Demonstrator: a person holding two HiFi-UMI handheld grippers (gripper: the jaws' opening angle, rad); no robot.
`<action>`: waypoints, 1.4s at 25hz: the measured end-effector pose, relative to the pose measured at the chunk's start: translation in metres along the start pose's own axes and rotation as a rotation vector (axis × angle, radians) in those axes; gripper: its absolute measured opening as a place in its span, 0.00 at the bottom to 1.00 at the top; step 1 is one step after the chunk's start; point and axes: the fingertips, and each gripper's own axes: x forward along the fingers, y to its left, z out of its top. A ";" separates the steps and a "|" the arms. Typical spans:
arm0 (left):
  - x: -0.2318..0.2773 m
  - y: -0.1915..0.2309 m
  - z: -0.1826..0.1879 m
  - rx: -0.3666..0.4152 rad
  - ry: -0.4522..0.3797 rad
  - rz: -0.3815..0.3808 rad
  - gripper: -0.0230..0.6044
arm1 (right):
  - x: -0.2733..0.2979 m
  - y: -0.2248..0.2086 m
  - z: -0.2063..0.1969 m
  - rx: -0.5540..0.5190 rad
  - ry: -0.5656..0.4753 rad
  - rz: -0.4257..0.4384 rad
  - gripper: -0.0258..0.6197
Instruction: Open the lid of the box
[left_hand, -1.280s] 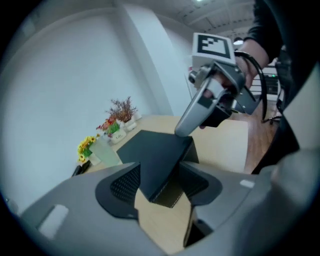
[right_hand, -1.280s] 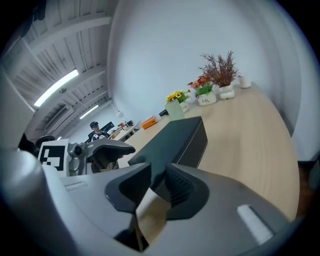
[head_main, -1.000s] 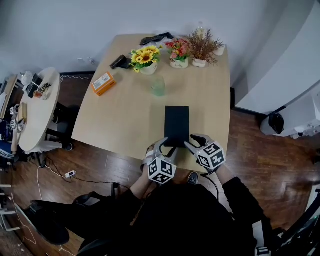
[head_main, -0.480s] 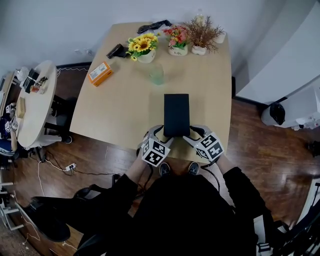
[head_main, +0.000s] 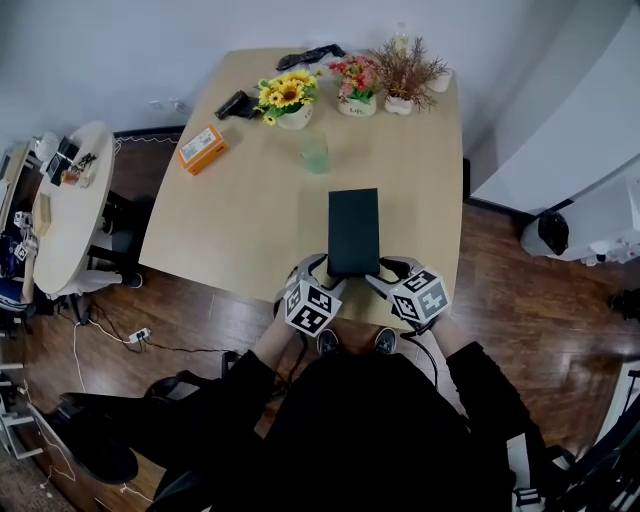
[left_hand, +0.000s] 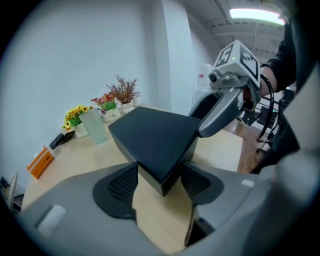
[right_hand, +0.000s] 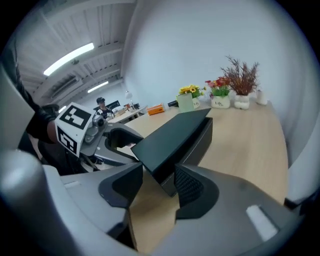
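Left gripper (head_main: 322, 273) is closed on the near left corner of the black box (head_main: 353, 230), with a pad against each of the two side faces that meet there. Its jaws have just been opening. The right gripper (head_main: 382, 272) holds the near right corner the same way. Its jaws have just been closing, with that corner between the pads.

The box lies flat on the desk (head_main: 250, 210), close to the near edge and right of its middle, its long sides running toward the far edge. The lid (left_hand: 150, 135) sits on it.

A pale green cup (head_main: 314, 153) stands beyond the box. Along the far edge are a sunflower pot (head_main: 285, 100), a pink flower pot (head_main: 356, 98) and a dried plant (head_main: 405, 80). An orange carton (head_main: 202, 149) lies by the left edge.
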 end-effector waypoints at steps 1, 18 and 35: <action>0.000 0.000 0.000 0.001 0.001 0.000 0.44 | -0.002 0.003 0.002 -0.065 0.004 -0.019 0.33; -0.030 -0.023 0.067 0.482 -0.088 0.234 0.25 | -0.020 0.042 0.064 0.050 -0.164 0.131 0.20; -0.079 0.030 0.048 -0.390 -0.363 0.137 0.10 | -0.055 0.031 0.085 0.101 -0.331 0.077 0.17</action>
